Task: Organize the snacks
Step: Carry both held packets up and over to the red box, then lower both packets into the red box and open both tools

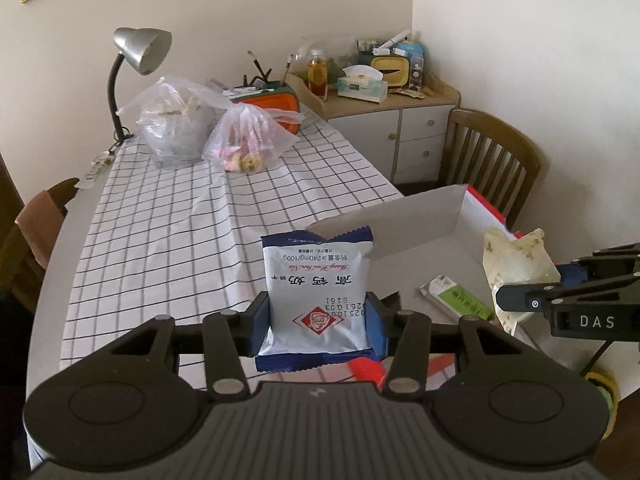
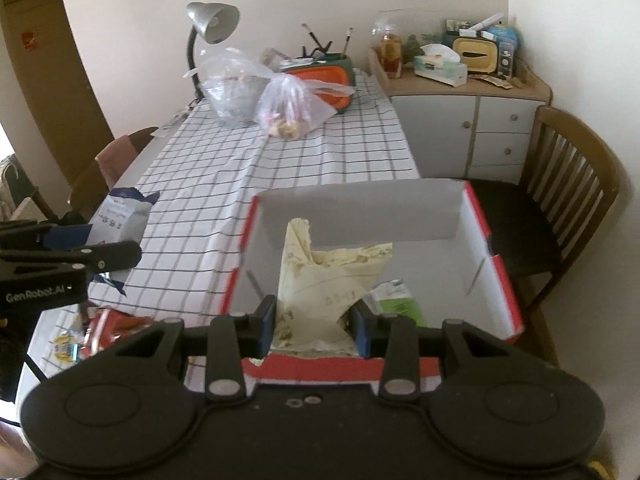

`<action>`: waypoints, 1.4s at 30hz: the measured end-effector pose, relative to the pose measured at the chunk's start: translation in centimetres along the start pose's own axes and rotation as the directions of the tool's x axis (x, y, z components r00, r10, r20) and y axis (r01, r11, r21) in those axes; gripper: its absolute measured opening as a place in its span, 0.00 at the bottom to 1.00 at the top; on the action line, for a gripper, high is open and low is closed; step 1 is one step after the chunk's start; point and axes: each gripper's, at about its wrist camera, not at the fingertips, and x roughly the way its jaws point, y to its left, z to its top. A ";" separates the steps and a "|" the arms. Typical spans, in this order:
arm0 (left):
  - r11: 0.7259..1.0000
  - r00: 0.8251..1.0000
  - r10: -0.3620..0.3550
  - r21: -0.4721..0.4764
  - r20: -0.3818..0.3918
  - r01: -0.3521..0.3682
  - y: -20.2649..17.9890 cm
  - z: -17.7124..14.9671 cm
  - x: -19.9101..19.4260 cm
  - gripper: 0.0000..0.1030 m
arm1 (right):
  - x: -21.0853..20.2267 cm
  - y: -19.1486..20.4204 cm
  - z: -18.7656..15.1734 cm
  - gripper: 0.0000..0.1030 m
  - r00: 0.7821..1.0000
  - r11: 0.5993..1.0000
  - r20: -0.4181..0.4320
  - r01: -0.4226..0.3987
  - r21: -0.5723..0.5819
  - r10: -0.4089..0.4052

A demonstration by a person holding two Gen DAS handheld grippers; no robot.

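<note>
My left gripper (image 1: 318, 326) is shut on a white and blue snack packet (image 1: 318, 292) and holds it upright above the table, left of the box; the packet also shows in the right wrist view (image 2: 122, 216). My right gripper (image 2: 314, 326) is shut on a cream snack bag (image 2: 324, 280) and holds it over the open red-edged cardboard box (image 2: 496, 276). The cream bag also shows in the left wrist view (image 1: 516, 260). A green and white packet (image 2: 396, 300) lies inside the box.
A checked cloth (image 2: 224, 168) covers the table. Two clear plastic bags (image 2: 292, 108) with items, a desk lamp (image 2: 210, 24) and an orange container (image 2: 324, 74) stand at the far end. Red snack packets (image 2: 108, 328) lie near the front left. A wooden chair (image 2: 568, 192) stands right of the box.
</note>
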 end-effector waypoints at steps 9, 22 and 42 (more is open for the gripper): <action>1.000 0.999 -0.002 0.001 -0.054 0.002 -4.0 2.0 4.5 0.47 | 3.0 -4.4 1.6 0.35 0.999 0.999 -0.046 0.011 -0.045 -0.013; 1.000 0.980 0.023 -0.003 -0.196 -0.024 -7.6 3.2 12.7 0.47 | 9.7 -8.6 2.9 0.35 0.984 0.994 -0.178 -0.008 -0.106 -0.011; 0.999 0.920 0.043 0.036 -0.390 -0.032 -10.5 1.6 20.5 0.47 | 15.6 -8.4 1.5 0.36 0.940 0.978 -0.341 -0.083 -0.192 0.013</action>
